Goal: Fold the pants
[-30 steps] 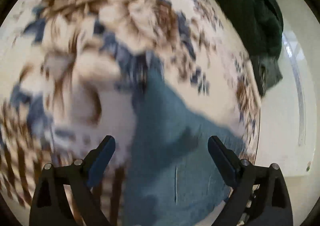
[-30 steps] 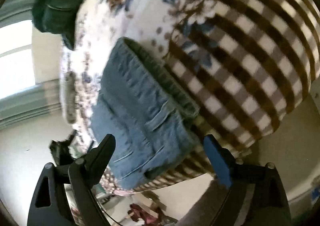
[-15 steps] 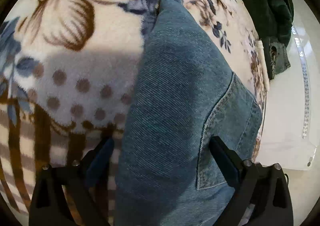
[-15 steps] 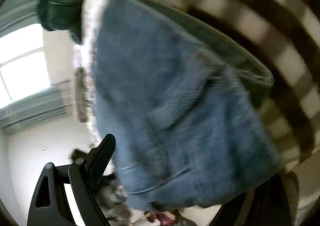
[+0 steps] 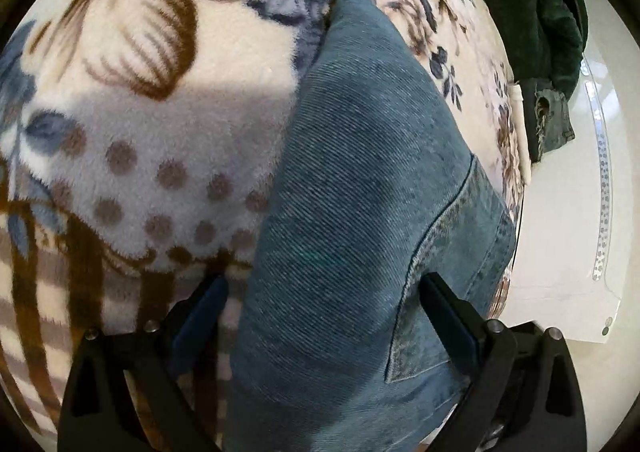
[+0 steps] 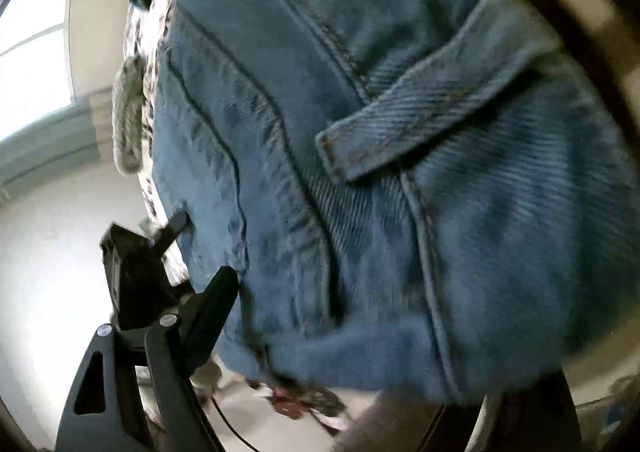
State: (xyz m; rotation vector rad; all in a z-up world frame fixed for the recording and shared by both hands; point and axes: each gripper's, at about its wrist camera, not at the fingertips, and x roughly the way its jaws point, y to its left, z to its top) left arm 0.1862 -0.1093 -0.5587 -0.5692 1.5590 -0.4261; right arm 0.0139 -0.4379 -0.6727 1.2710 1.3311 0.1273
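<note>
Folded blue jeans (image 5: 360,192) lie on a floral and checked fleece blanket (image 5: 168,124). My left gripper (image 5: 324,292) stands open low over the jeans near a back pocket, with one finger (image 5: 204,304) over the blanket and the other finger (image 5: 444,308) on the denim. In the right wrist view the jeans (image 6: 400,172) fill the frame, showing a belt loop (image 6: 400,120) at the waistband. My right gripper (image 6: 324,292) is closing with the thick folded denim between its jaws. Its left finger (image 6: 216,300) is at the jeans' edge. The other finger is hidden under the cloth.
A dark green garment (image 5: 536,12) and a grey frayed piece of denim (image 5: 552,124) lie at the blanket's far right edge. Pale floor (image 5: 568,272) lies beyond that edge. A black gripper body (image 6: 132,264) shows at the jeans' left edge. A bright window (image 6: 32,64) is at upper left.
Both grippers have dropped closer to the jeans. The right one moved in on the waistband end until denim covered its right finger. The left view settled after a blurred sweep.
</note>
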